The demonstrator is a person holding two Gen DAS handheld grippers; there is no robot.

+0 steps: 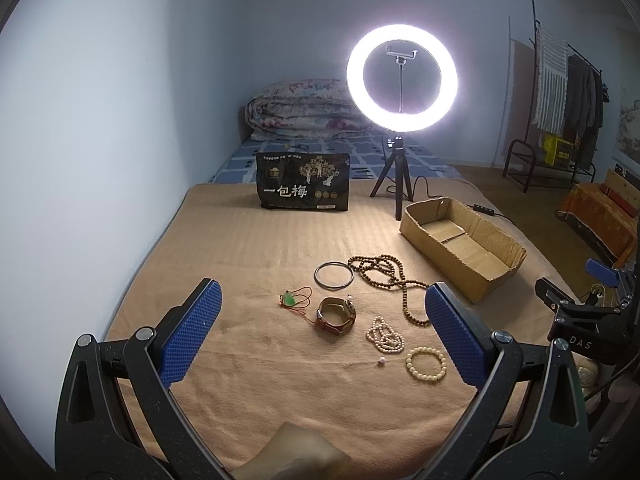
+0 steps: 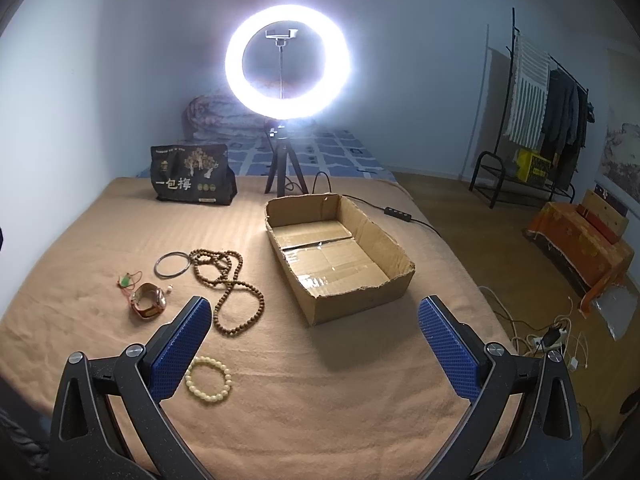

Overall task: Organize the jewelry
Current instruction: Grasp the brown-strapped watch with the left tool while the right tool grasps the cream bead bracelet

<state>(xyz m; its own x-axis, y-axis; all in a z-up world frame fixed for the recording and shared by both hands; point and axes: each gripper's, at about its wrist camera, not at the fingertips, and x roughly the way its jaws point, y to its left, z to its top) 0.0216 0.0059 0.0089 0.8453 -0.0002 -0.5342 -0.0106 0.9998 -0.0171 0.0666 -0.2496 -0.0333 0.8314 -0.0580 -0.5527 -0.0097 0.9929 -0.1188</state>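
Both of your tools are wide apart and hold nothing: left hand-held gripper (image 1: 324,332) hangs over the jewelry in the lower middle of its frame, right hand-held gripper (image 2: 314,344) over bare blanket (image 2: 320,400) just below the cardboard box (image 2: 400,280).

All the jewelry lies loose on the bed, left of the box, none in it yet: metal bangle (image 1: 334,275), long brown bead strand (image 1: 390,276) touching it, green pendant on red cord (image 1: 290,300), watch (image 1: 336,315), white pearl strand (image 1: 385,335), cream bead bracelet (image 1: 425,361).

Likely first pick, judging from the layout: the cream bracelet, nearest both tools. Come straight down, pinch one side of the loop across the beads, lift clear, carry it over the box rim before letting go. Take the brown strand at a bunched part so it won't drag the bangle along.

Hard to tell: the right view hides the pearl strand behind its left finger. A tiny pale bead (image 1: 381,363) sits by the pearls; whether it's loose or attached, can't tell. Same for the small white bit by the watch. Snack bag (image 1: 303,182) and ring light (image 1: 401,79) at upper frame aren't jewelry.
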